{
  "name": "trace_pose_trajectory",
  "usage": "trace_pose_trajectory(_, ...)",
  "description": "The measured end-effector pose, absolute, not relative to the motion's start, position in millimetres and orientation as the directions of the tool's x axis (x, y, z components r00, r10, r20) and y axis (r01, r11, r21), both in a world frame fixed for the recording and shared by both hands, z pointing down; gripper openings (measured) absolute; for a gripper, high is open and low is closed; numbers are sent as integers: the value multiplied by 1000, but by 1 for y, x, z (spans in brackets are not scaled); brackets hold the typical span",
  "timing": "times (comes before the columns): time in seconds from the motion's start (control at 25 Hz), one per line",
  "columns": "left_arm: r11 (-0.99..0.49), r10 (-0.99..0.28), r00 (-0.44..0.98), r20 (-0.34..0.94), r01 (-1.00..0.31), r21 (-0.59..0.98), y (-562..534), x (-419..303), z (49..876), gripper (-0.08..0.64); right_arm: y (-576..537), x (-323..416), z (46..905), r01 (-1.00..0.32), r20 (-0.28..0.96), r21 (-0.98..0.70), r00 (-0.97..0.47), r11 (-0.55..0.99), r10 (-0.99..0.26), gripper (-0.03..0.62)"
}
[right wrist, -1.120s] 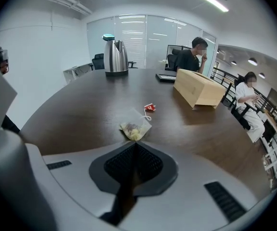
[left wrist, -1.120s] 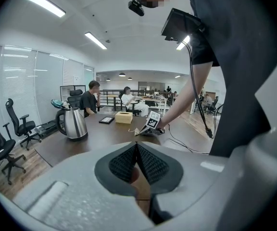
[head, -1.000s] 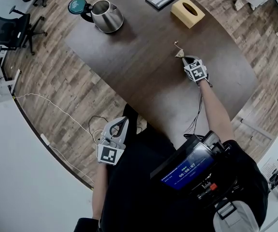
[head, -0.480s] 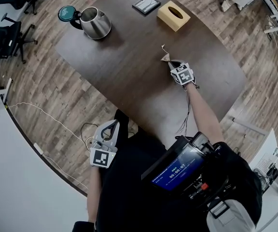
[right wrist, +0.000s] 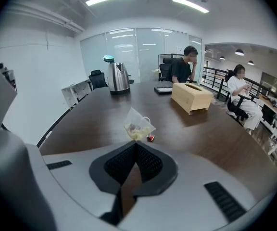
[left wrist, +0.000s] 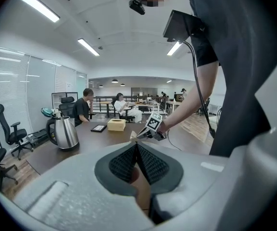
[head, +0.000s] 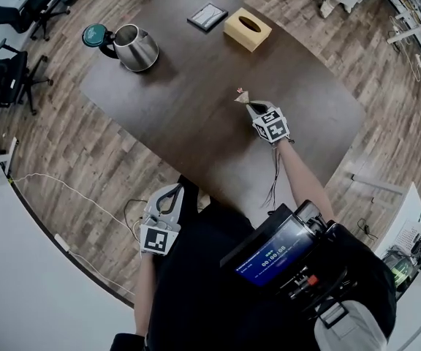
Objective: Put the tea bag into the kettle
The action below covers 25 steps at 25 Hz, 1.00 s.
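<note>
Mesh tea bag (right wrist: 137, 127), pale and pyramid-shaped, is pinched at its lower corner by right gripper (right wrist: 135, 143), jaws pressed together on it. Bag is over dark wooden table (head: 196, 79), well apart from steel kettle (head: 136, 47); teal lid (head: 93, 35) stands open. Left gripper (left wrist: 136, 145): jaws together, nothing between, low beside the person, off the table. Plank floor (head: 86, 145).

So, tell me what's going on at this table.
A person works with a gripper in each hand. The right claw is shut on the tea bag, holding it over the dark table. The kettle stands apart at the table's far left corner, its lid open. The left claw is shut on nothing, off the table's near edge.
</note>
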State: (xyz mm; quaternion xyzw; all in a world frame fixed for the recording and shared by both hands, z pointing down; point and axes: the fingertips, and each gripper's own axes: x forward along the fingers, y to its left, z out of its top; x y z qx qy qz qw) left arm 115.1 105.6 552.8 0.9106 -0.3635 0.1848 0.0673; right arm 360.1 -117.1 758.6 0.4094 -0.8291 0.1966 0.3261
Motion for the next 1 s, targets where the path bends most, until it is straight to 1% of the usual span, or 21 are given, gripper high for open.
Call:
trace_pose_trajectory(0.32,-800,-568,761,314,-600,7,90,146,541,2,-61,368,701,-844,616,-75,-458,531,-641,5)
trace_pose_trajectory(0.48,-812,-549,794,261,-580,59,78,152,533,2,-29,365,669,-868,565,-78,-444,491,-696,5)
trace_pose_trajectory(0.84,-896,-423,877,228,-442,40,62,194,527,2,49,374,587,-927,421,-80,-366,368,-830,5)
trace_pose_trajectory(1.0,-920,-361,902,236,-386,67,70,218,531,2,93,381,558,-946,326,-89,-323,312,-888,5)
